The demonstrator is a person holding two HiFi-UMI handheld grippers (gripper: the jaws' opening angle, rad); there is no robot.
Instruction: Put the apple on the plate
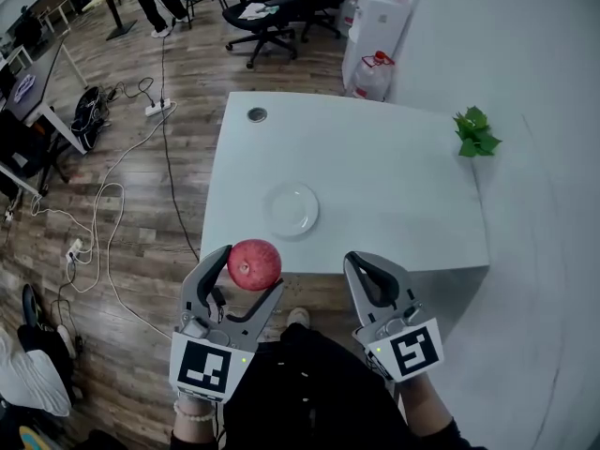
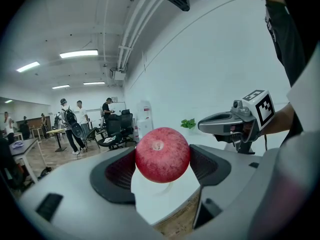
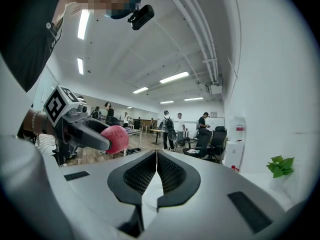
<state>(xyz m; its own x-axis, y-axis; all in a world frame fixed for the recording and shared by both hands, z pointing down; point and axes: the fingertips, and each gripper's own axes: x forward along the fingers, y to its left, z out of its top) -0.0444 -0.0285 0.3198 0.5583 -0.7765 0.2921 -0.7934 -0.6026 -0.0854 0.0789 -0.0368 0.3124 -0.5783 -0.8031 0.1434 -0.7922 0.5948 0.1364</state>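
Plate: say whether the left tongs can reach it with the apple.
Probably yes: the plate lies just ahead of the left tongs, which grip the apple, with nothing standing between them.

Red apple (image 1: 254, 263): deep red with fine paler speckle, lighter round the stalk pit. Plate (image 1: 292, 210): plain white on a white worktop (image 1: 375, 176), barely set off from it. Left gripper (image 1: 251, 268) and right gripper (image 1: 367, 261): light grey bodies; fingers (image 2: 117, 176) black with a fine mesh pattern. Marker cube (image 1: 204, 366) on each: black squares on white. Plant (image 1: 475, 132), well right of the plate: bright green. Grommet (image 1: 257, 114), beyond the plate: dark grey. Floor (image 1: 159, 223), left of the plate: brown wood planks crossed by white cables (image 1: 108, 242).
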